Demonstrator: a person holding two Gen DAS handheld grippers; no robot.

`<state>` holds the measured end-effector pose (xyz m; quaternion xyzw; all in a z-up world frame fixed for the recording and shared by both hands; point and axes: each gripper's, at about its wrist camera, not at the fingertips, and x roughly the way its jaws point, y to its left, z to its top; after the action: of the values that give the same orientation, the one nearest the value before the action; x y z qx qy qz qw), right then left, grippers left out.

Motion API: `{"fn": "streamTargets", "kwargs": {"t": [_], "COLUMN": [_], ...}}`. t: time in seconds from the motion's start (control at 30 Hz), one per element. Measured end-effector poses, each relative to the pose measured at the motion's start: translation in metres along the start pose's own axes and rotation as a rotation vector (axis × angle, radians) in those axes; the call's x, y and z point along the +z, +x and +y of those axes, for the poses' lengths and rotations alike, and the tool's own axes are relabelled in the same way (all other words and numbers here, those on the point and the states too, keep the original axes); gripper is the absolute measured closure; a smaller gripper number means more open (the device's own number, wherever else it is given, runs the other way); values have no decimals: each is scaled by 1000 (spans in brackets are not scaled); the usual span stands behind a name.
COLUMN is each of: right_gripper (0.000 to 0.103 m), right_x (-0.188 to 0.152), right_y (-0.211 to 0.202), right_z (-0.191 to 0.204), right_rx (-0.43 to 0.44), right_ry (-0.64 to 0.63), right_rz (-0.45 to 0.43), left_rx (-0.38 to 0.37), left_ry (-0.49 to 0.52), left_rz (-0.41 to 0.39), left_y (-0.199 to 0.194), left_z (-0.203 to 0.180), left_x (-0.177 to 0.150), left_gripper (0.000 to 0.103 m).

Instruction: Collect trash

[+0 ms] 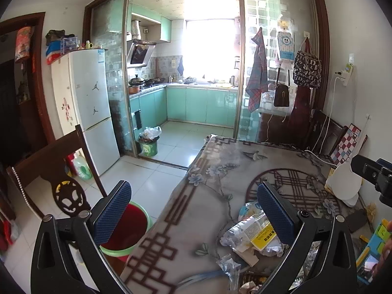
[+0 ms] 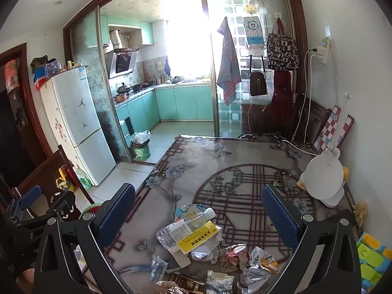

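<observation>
A heap of trash lies at the near edge of the patterned table (image 2: 245,159): a crushed clear plastic bottle (image 2: 193,220), a yellow box (image 2: 198,237), crumpled wrappers (image 2: 250,259) and foil. The same bottle (image 1: 245,227) and yellow box (image 1: 264,237) show in the left wrist view. My left gripper (image 1: 193,213) is open and empty, above the table's left edge. My right gripper (image 2: 198,220) is open and empty, above the heap. A red bin with a green rim (image 1: 127,232) stands on the floor beside the table's left edge.
A dark wooden chair (image 1: 56,171) stands left of the table. A white round lamp (image 2: 323,178) and coloured blocks (image 2: 372,257) sit at the table's right by the wall. A full green bin (image 1: 149,142) stands at the kitchen doorway beside the fridge (image 1: 88,105).
</observation>
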<state>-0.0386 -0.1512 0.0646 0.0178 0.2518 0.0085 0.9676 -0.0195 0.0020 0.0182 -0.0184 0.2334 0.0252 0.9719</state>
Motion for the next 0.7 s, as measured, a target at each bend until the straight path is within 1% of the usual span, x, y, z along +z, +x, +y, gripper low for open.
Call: {"fn": "streamTargets", "kwargs": {"t": [0.03, 0.07, 0.13, 0.2, 0.33, 0.4, 0.7], "right_gripper": [0, 0, 0, 0, 0, 0, 0], "right_x": [2, 13, 20, 28, 37, 42, 42], "right_y": [-7, -8, -15, -9, -21, -16, -2], "right_z": [1, -1, -1, -5, -8, -14, -26], "right_rx": [-2, -5, -11, -15, -25, -28, -17], "right_ry": [-1, 0, 3, 0, 0, 0, -12], "right_rz": [1, 7, 13, 20, 25, 32, 42], "left_rx": [-1, -1, 5, 6, 2, 0, 14], "left_ry": [0, -1, -1, 0, -15, -16, -7], "left_rz": [1, 2, 0, 6, 20, 26, 27], "left_y": [0, -1, -1, 1, 3, 3, 3], "left_z": [-1, -1, -3, -3, -3, -3, -6], "left_x": [1, 1, 1, 1, 0, 0, 0], "left_gripper": [0, 0, 0, 0, 0, 0, 0]}}
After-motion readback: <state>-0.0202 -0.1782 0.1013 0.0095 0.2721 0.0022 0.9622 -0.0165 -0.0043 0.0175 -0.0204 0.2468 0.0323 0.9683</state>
